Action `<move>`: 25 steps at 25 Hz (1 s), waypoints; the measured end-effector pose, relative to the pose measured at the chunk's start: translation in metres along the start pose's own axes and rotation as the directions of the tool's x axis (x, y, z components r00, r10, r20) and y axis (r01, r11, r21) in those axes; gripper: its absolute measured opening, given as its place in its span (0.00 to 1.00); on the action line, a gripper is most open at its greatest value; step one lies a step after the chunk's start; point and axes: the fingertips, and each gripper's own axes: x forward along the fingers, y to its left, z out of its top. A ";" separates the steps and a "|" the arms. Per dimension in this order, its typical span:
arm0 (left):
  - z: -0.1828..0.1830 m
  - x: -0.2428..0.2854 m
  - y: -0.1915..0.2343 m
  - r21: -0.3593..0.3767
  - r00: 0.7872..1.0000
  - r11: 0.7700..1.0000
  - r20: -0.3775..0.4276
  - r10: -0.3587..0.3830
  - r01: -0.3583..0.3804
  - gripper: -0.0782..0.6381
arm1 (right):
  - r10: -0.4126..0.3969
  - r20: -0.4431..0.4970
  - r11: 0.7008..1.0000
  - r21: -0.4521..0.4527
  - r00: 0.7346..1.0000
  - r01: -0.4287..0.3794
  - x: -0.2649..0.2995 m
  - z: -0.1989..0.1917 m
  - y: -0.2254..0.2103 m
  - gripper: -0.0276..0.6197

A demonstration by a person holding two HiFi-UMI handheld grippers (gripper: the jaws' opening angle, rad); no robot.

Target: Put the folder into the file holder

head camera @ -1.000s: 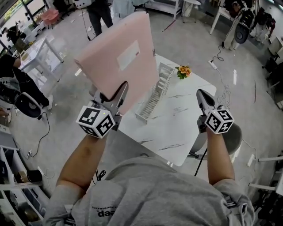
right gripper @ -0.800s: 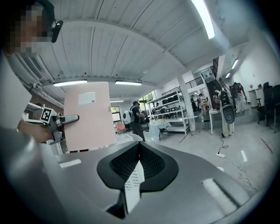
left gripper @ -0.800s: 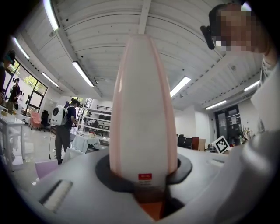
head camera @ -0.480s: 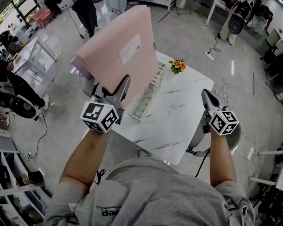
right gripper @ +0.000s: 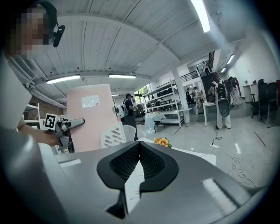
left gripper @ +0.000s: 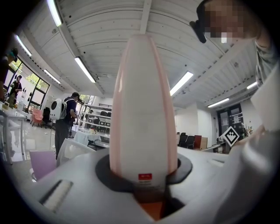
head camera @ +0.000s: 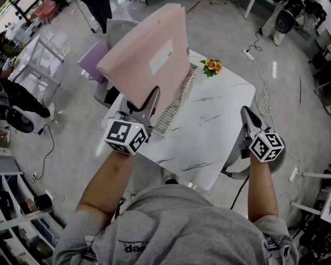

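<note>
A large pink folder (head camera: 150, 57) with a white label stands upright and tilted in the air, and my left gripper (head camera: 140, 103) is shut on its lower edge. In the left gripper view the folder (left gripper: 142, 109) fills the gap between the jaws of the left gripper (left gripper: 143, 168). The white slatted file holder (head camera: 177, 101) stands on the white marble table (head camera: 217, 134), just right of the folder's lower edge and partly hidden by it. My right gripper (head camera: 247, 115) hovers at the table's right edge, shut and empty. From the right gripper (right gripper: 139, 144) I see the folder (right gripper: 89, 116) and the file holder (right gripper: 114, 133).
A small bunch of orange flowers (head camera: 212, 65) sits at the table's far corner. A purple chair (head camera: 93, 59) stands left of the table, behind the folder. A person (head camera: 98, 8) stands beyond it. Cables (head camera: 264, 98) trail on the floor to the right.
My left gripper has carried the folder to the right, so that its lower edge now overlaps the file holder. The right gripper has stayed at the table's right edge.
</note>
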 end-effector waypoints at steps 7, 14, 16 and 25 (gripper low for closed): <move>-0.025 -0.001 -0.008 0.039 1.000 0.999 0.026 -0.018 0.017 0.37 | -0.017 -0.039 1.000 0.012 0.999 0.017 0.000 -0.021 -0.011 0.05; -0.057 -0.005 -0.007 0.024 1.000 1.000 0.021 -0.017 0.017 0.38 | -0.029 -0.075 0.999 0.019 0.997 0.031 -0.006 -0.041 -0.019 0.05; -0.066 -0.004 -0.007 0.025 1.000 1.000 0.016 -0.016 0.016 0.39 | -0.034 -0.080 0.999 0.024 0.996 0.036 -0.007 -0.045 -0.021 0.05; -0.118 -0.001 -0.011 0.056 0.998 0.998 -0.050 -0.034 0.037 0.41 | -0.038 -0.088 0.999 0.028 0.995 0.041 -0.004 -0.055 -0.027 0.05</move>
